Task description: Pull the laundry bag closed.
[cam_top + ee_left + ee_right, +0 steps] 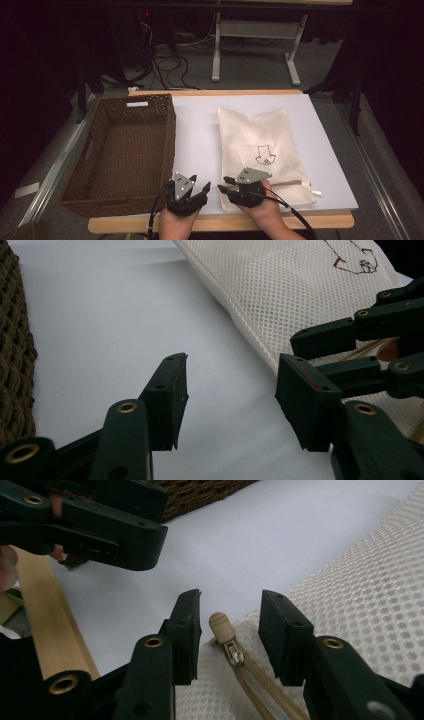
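Observation:
A cream mesh zip bag with a black drawing lies flat on the pale mat, right of centre. My right gripper hovers at its near left corner, open, jaws either side of the beige zipper pull without touching it. The zipper track runs back under the gripper. My left gripper is open just left of the bag, over bare mat, nothing between its fingers. In the left gripper view the bag's edge lies ahead to the right, with the right gripper beside it.
A brown woven basket stands empty on the table's left side, its wall close to my left gripper. The wooden table edge runs near the front. Bare mat lies between basket and bag.

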Demonstrator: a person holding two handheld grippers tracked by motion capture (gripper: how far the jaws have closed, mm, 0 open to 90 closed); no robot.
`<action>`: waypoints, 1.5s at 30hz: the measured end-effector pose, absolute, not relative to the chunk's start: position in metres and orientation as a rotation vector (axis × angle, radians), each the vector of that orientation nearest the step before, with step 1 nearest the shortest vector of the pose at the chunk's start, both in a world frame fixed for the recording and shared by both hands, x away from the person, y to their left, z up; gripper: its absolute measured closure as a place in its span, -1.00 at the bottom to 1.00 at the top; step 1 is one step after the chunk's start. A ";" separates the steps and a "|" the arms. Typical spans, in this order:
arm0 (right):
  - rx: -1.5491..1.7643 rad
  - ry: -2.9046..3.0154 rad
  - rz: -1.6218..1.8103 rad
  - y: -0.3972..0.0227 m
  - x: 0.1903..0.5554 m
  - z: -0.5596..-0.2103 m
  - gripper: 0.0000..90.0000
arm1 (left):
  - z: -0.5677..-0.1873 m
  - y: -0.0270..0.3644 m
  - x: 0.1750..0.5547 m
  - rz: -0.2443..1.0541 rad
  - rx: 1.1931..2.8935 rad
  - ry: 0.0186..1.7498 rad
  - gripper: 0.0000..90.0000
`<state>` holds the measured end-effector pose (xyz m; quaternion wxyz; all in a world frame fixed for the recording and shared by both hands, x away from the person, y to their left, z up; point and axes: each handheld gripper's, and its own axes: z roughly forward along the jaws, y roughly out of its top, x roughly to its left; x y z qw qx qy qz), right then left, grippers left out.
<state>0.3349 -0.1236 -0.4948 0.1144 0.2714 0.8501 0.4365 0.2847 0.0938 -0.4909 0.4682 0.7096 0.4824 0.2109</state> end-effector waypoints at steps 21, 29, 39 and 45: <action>0.864 2.496 1.292 -0.155 0.332 -0.495 0.85 | -0.495 0.079 0.284 0.480 1.802 1.116 0.01; 0.877 2.521 1.279 -0.158 0.331 -0.503 0.89 | -0.499 0.068 0.283 0.426 1.825 1.085 0.00; 0.892 2.531 1.295 -0.158 0.331 -0.504 0.94 | -0.515 0.046 0.291 0.330 1.892 1.084 0.05; 0.892 2.528 1.295 -0.160 0.330 -0.503 0.95 | -0.523 0.048 0.301 0.223 1.885 1.118 0.33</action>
